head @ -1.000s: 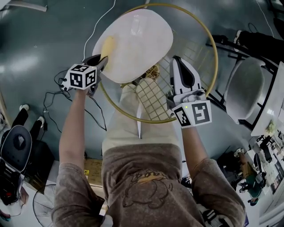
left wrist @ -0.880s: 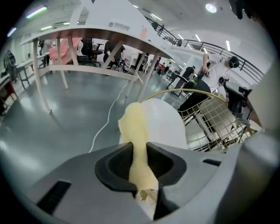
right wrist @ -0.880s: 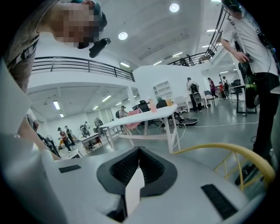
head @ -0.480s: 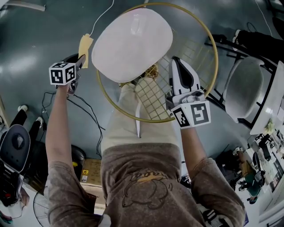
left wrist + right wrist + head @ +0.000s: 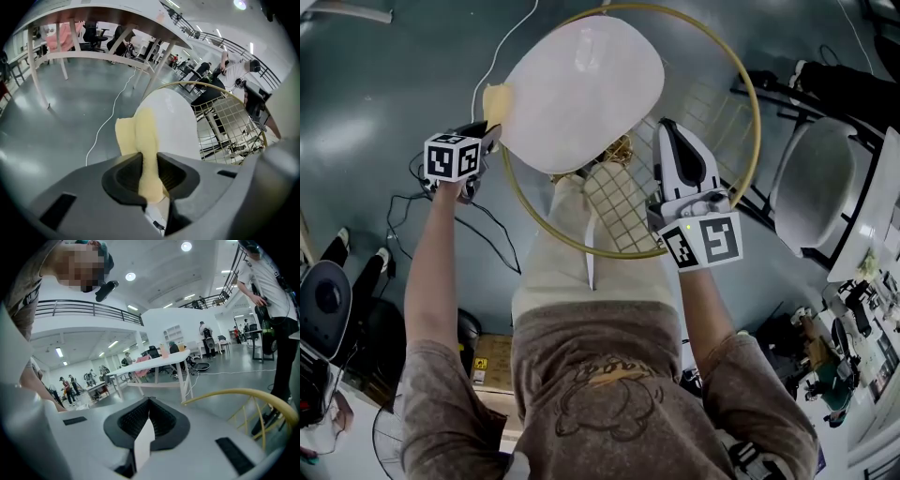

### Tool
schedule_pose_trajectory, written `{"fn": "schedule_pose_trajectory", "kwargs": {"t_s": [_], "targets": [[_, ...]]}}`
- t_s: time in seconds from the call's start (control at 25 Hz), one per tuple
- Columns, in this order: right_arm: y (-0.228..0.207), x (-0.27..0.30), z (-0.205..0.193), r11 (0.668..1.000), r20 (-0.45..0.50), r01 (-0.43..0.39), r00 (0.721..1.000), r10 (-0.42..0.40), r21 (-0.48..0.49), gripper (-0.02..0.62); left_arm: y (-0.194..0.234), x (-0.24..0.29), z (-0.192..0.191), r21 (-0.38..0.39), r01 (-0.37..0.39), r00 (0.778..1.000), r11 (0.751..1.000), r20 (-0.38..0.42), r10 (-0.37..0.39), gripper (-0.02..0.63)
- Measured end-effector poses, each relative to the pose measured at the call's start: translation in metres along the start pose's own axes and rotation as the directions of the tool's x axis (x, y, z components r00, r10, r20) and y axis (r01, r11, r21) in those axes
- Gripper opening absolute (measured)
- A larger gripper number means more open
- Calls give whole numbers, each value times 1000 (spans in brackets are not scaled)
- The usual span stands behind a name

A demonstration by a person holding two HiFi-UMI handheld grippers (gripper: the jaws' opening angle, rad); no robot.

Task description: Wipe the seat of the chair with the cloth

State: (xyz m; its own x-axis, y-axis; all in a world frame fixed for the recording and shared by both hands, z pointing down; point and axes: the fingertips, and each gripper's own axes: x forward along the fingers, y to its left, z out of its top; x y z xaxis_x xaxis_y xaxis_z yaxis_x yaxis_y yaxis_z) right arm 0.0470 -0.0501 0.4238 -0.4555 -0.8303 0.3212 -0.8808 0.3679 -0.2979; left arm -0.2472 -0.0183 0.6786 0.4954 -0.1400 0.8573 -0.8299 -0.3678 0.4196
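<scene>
The chair's white seat (image 5: 579, 89) fills the upper middle of the head view, ringed by a gold hoop frame (image 5: 750, 84) with a wire-grid back. My left gripper (image 5: 487, 131) sits just off the seat's left edge, shut on a pale yellow cloth (image 5: 496, 97) that hangs beside the rim. In the left gripper view the cloth (image 5: 140, 140) sticks out from between the jaws, with the seat (image 5: 173, 122) right behind it. My right gripper (image 5: 671, 127) hovers over the wire grid at the seat's right, jaws shut with nothing in them (image 5: 149, 401).
A white cable (image 5: 502, 47) trails over the grey floor left of the chair, and black cables (image 5: 403, 211) lie below my left gripper. A second chair (image 5: 816, 183) stands at the right. Tables and people show in the distance in both gripper views.
My left gripper swung out left off the seat with the cloth, then came back a little toward the seat's left edge. The right gripper has barely moved.
</scene>
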Motion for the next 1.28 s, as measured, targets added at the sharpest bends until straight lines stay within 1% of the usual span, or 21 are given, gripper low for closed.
{"fn": "schedule_pose_trajectory", "kwargs": {"t_s": [0.12,0.24,0.4,0.64,0.8,0.96,1.08,1.2,1.24,1.28], "targets": [[1,0,-4,1000,-5,0,1000,0,6,23,-2,3,0,-21,-13,1000,1000,4,13,92],[4,1,-7,1000,-5,-5,1000,5,8,23,-6,5,0,-26,-21,1000,999,17,22,92],[6,2,-8,1000,-4,-11,1000,11,7,23,-7,5,-3,-67,-19,999,998,29,21,92],[6,2,-9,1000,-8,-7,1000,7,6,23,-18,7,-4,-58,-17,999,998,32,19,92],[6,3,-11,1000,-11,-5,1000,5,9,23,-34,11,-8,-44,6,1000,999,30,-5,92],[9,3,-13,1000,-8,-9,1000,9,14,23,-43,15,-11,-28,-4,1000,1000,28,4,92],[10,3,-13,1000,-8,-8,1000,8,16,23,-56,19,-14,-12,18,1000,1000,-2,-18,92],[10,3,-15,1000,-11,-9,1000,9,15,23,-79,33,-24,8,77,995,997,-61,-77,91],[10,3,-15,1000,-11,-9,1000,9,14,23,-88,40,-29,30,94,992,995,-88,-91,91],[9,3,-15,1000,-11,-8,1000,8,13,23,-96,46,-33,68,99,989,993,-117,-90,92]]}}
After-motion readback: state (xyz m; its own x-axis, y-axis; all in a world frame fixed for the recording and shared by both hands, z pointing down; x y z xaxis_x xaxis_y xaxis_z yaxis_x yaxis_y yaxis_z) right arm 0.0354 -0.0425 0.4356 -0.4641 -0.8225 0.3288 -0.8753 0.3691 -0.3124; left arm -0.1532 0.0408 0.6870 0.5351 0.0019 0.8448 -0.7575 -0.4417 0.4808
